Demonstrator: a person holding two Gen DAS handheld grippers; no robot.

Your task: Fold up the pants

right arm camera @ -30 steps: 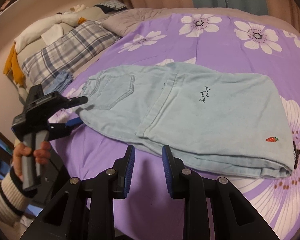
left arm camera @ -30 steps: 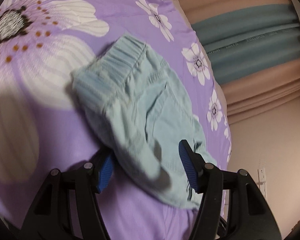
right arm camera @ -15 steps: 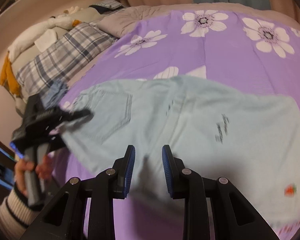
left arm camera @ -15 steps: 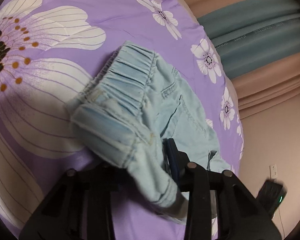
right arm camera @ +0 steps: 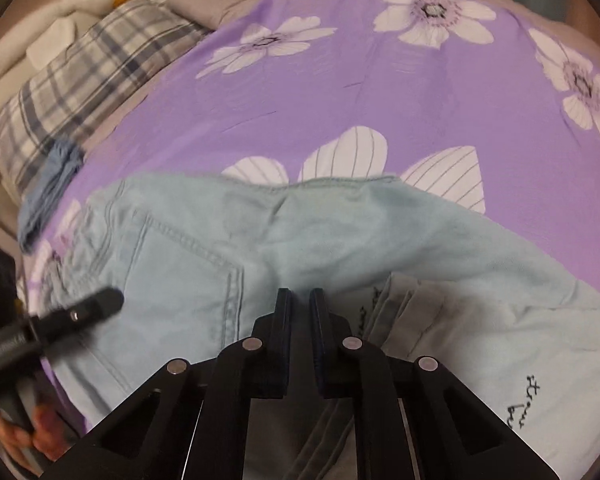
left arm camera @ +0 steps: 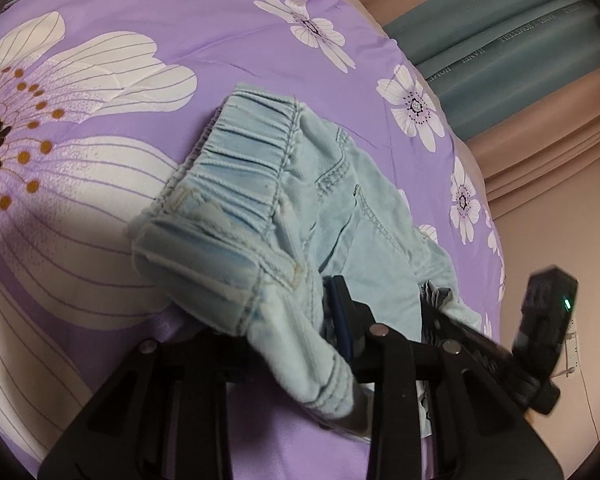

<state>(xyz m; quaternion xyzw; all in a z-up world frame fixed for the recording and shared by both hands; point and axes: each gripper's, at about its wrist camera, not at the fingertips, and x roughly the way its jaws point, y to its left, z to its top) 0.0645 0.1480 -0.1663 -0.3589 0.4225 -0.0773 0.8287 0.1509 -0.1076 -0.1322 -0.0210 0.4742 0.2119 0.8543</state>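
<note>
Light blue denim pants [left arm camera: 252, 184] lie folded on the purple flowered bedspread [left arm camera: 100, 60]. My left gripper [left arm camera: 276, 304] has its jaws closing on the corner of the elastic waistband, which bunches up between the pads; its left finger is hidden under the fabric. In the right wrist view the pants [right arm camera: 300, 240] spread across the bedspread [right arm camera: 380, 92], back pocket to the left. My right gripper [right arm camera: 300, 296] is closing to a narrow slit at the near edge of the pants, with fabric pinched there. The left gripper [right arm camera: 96, 304] shows at the waistband on the left. The right gripper [left arm camera: 432, 308] clamps bunched denim.
A plaid pillow [right arm camera: 80, 80] and a blue cloth [right arm camera: 48, 184] lie at the bed's left side. Teal and beige curtains [left arm camera: 520, 40] hang beyond the far edge. A wall socket [left arm camera: 572, 344] sits low on the right wall. A person's hand [right arm camera: 24, 436] holds the left gripper.
The left jaws have closed on the waistband corner and lifted it. The right gripper has moved forward onto the pants' near edge and narrowed its jaws there.
</note>
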